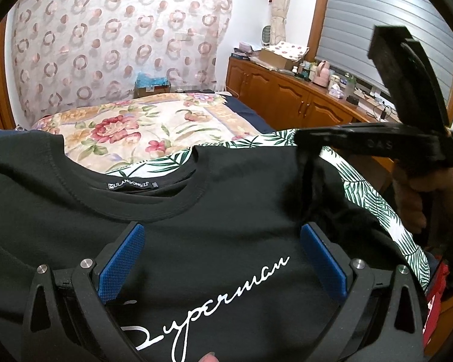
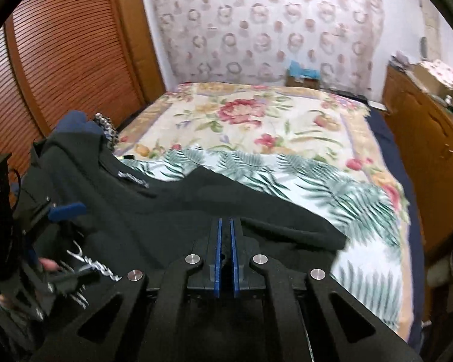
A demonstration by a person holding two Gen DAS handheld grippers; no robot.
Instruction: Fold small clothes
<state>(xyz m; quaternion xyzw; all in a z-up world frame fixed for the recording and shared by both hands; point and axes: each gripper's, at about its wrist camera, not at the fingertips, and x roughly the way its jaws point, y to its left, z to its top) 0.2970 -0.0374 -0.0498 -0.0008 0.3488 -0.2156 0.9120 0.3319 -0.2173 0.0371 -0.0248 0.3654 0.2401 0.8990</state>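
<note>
Black cloth of the shirt (image 1: 226, 211) lies on the bed (image 2: 256, 114), collar far, its right sleeve pinched in the closed right gripper (image 2: 225, 259), while the left gripper (image 1: 223, 259) stands wide open over the chest print, holding nothing.

The black cotton T-shirt (image 1: 214, 211) lies on the leaf-print white cloth (image 2: 332, 193), which lies on the floral quilted bedspread (image 2: 256, 114); the wooden cabinet (image 1: 287, 96) stands right of the bed.
</note>
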